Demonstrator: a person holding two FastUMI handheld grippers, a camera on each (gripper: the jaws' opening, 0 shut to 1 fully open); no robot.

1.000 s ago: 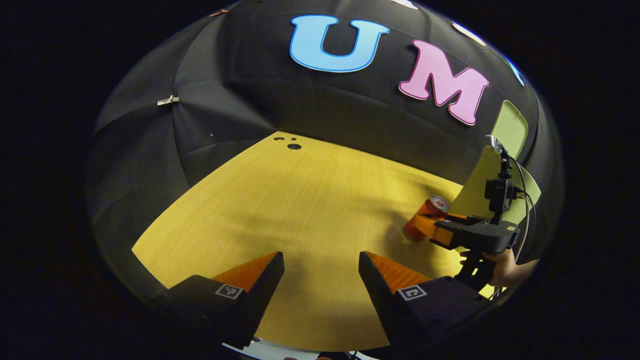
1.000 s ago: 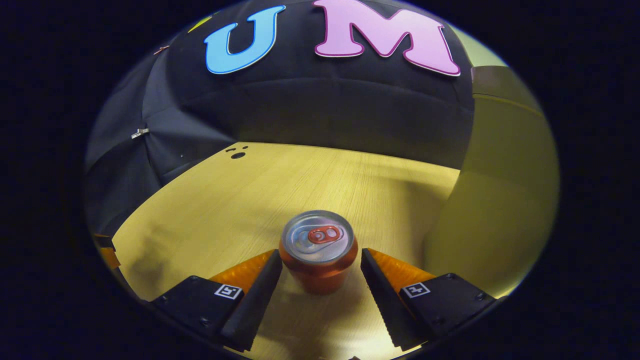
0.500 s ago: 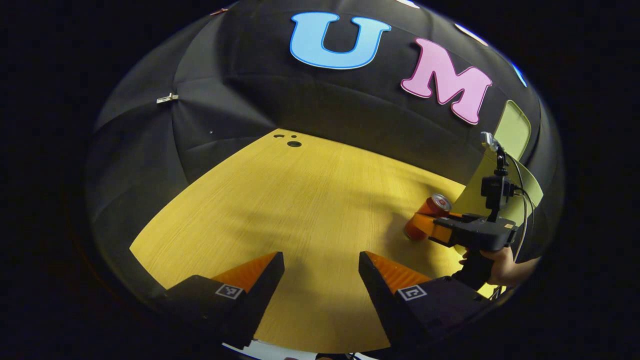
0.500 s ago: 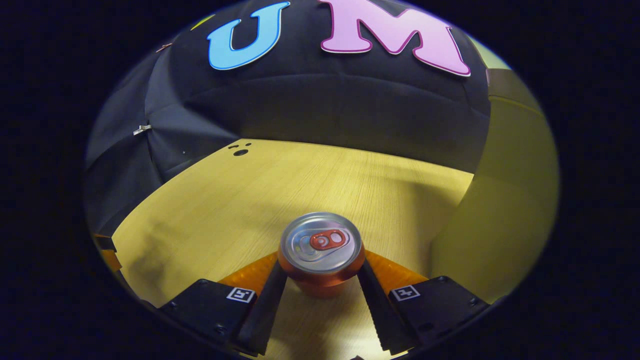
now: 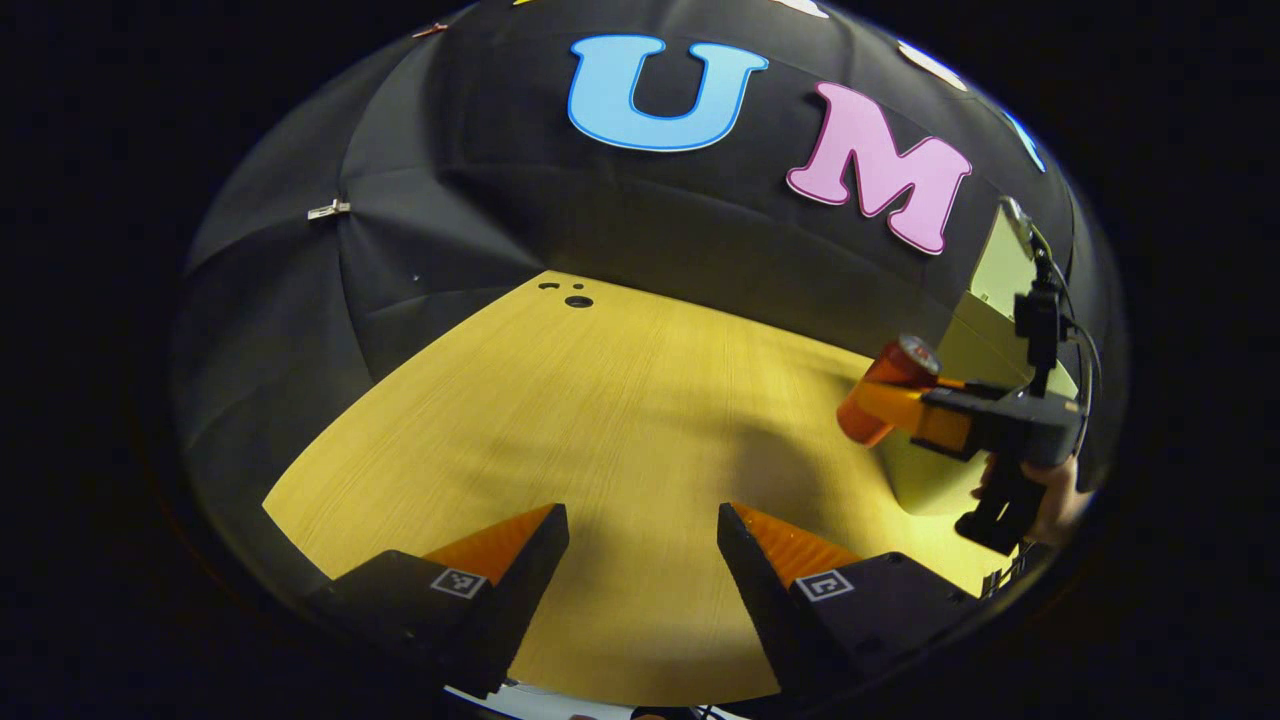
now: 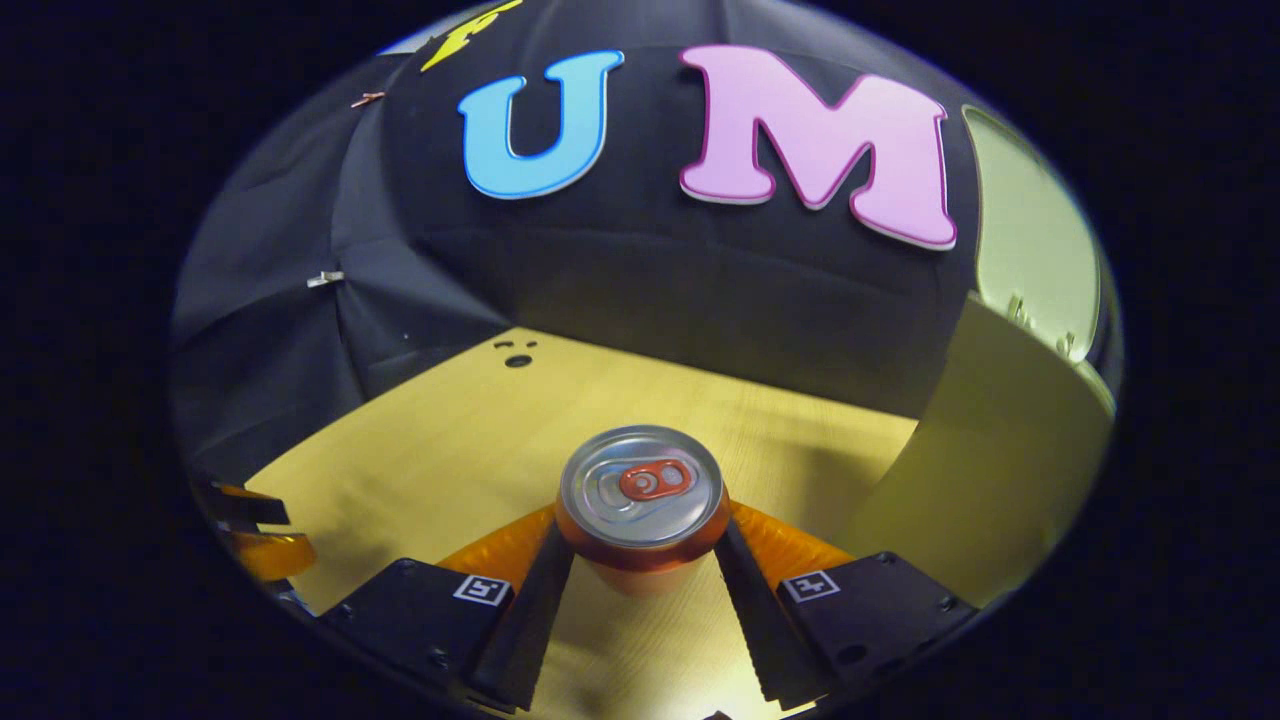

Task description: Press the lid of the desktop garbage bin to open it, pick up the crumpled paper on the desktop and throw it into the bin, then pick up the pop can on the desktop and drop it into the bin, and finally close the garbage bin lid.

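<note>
Right tool (image 6: 640, 545) grips the pop can (image 6: 641, 500) by both fingers, can upright and lifted off the bench (image 6: 450, 440), just beside the pale green bin (image 6: 985, 450), lid (image 6: 1035, 250) up. Left tool (image 5: 643, 545) hangs open over bare bench, well apart from the can.

- The yellow wooden desktop (image 5: 560, 440) ahead of your left gripper (image 5: 642, 560) lies bare as far as the black cloth wall (image 5: 620, 220); its parted fingers have free passage.
- The pale green plastic bin (image 6: 990, 460) stands just right of your right gripper (image 6: 640, 580), blocking a sideways move there.
- Its raised lid (image 6: 1035, 250) stands against the wall behind the bin.
- The orange pop can (image 6: 640, 510) fills the gap between your right gripper's fingers.
</note>
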